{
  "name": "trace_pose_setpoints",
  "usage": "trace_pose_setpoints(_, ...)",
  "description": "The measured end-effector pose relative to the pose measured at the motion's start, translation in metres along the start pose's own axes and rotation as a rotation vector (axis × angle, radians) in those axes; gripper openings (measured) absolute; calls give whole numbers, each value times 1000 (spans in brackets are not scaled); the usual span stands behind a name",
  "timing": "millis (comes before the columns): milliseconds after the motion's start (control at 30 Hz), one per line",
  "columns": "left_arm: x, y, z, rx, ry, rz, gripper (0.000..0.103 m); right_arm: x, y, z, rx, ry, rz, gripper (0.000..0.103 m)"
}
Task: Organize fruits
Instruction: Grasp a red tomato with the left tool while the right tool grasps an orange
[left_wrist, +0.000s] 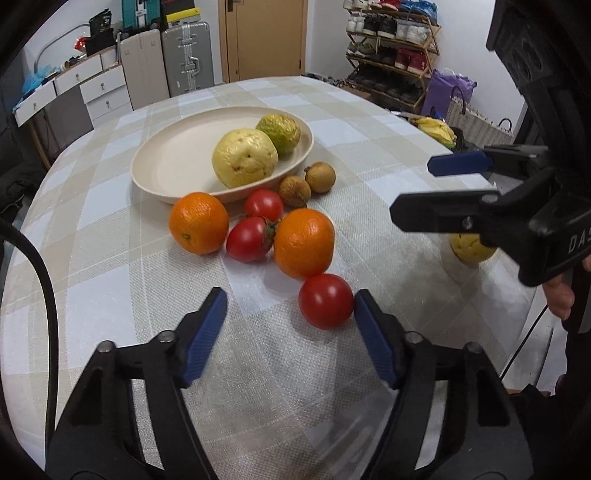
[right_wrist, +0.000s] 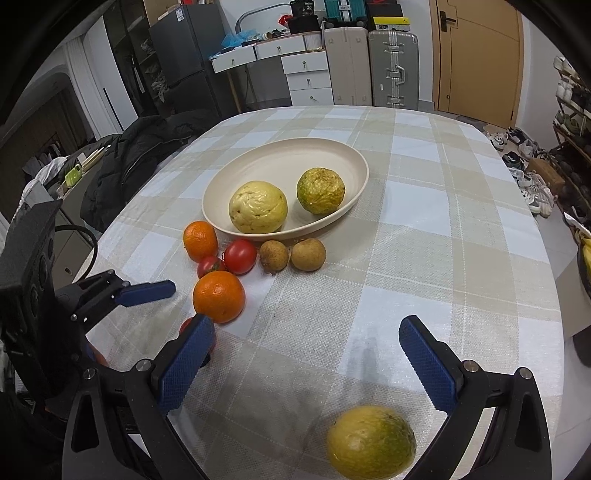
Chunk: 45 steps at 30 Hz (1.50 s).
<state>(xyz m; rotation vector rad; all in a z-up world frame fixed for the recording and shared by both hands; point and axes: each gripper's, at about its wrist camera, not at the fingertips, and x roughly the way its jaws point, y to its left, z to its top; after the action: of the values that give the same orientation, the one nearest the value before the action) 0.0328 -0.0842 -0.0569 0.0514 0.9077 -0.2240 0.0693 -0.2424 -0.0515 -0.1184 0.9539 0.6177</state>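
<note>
Fruits lie in a little bunch on the bench, next to a cream plate that already holds two yellow-green round fruits. In the left wrist view, the left hand-held gripper has its blue pads apart. A red tomato sits between them, right up against the right pad. The other pad is not on it, so the tomato is not pinched yet. Behind it are two oranges, two more tomatos and two small brown fruits. I think picking up this tomato is the step going on now. The next move needs the pads to close gently, so the soft tomato does not squash or roll away.

In the right wrist view, the right hand-held gripper is wide apart and holds nothing. A yellow-green fruit rests on the bench just below it, between the fingers but not touched. That fruit looks like the next one for this hand.
</note>
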Motion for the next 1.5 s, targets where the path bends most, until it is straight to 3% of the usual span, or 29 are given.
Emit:
trace_pose_setpoints(233,1,-8,-3,44,10,-69,28,6,4,-1,-3,12,6,103)
trace_pose_setpoints(567,-15,2,2,26,-38,-98,27,10,12,-1,-16,5,17,103)
trace_pose_setpoints(800,-36,28,10,-31,-100,-57,27,12,11,0,6,-4,18,103)
trace_pose_setpoints(1000,-48,50,12,-78,-142,-16,27,25,37,-1,-40,3,32,102)
trace_pose_setpoints(1200,-52,58,12,-87,-156,10,27,40,59,-3,-67,12,60,83)
trace_pose_setpoints(1367,-52,62,11,-105,-160,12,27,47,65,-6,-71,14,93,79)
trace_pose_setpoints(1500,-47,64,12,-113,-156,13,27,53,66,-6,-80,16,90,67)
